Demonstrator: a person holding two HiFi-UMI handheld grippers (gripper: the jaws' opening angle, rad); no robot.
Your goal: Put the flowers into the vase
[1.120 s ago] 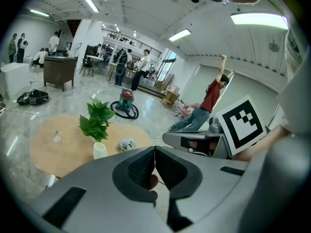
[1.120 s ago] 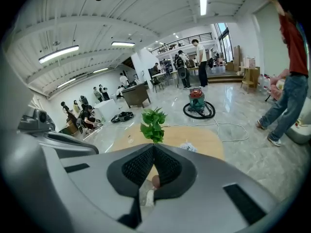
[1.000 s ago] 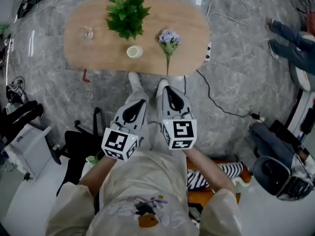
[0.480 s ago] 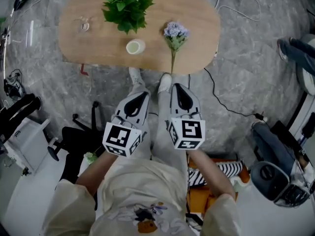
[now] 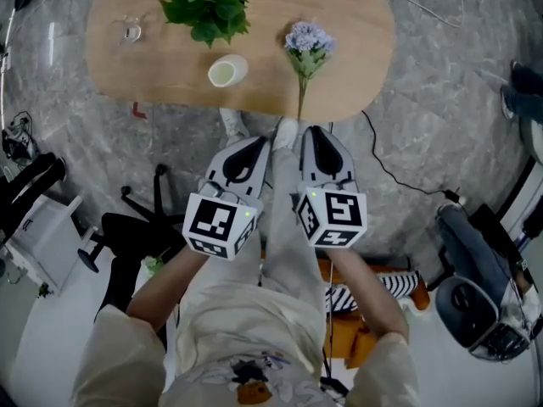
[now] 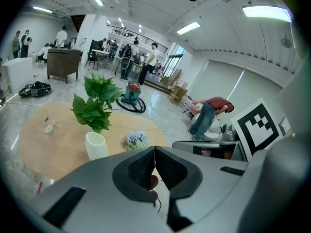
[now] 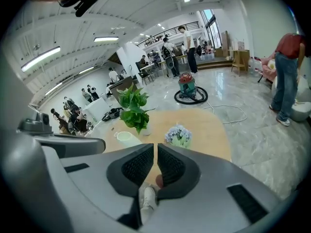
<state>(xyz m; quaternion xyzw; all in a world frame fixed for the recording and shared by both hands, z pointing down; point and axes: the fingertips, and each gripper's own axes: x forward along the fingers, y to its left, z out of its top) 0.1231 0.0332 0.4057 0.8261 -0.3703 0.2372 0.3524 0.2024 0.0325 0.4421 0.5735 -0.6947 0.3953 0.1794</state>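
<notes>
Both grippers sit lower and closer to the table [image 5: 361, 58] than a second ago. My left gripper [image 5: 257, 142] and right gripper [image 5: 314, 131] hang side by side short of its edge, fingers [image 6: 141, 168] closed on nothing. The flowers [image 5: 307, 42] lie on the table, right of the white vase [image 5: 226, 70], not touching it.

Matt wooden table [image 5: 348, 49], glossy marble-look floor [image 5: 441, 117], smooth white vase [image 5: 226, 71].

Open-plan workspace hall: polished marble floor [image 5: 458, 83], ceiling strip lights [image 6: 188, 28], groups of people [image 6: 127, 57] at distant desks, a mezzanine railing [image 7: 180, 30], a canister vacuum cleaner [image 7: 187, 87], and loose cables [image 5: 383, 161] near the oval tabletop [image 5: 356, 41].
</notes>
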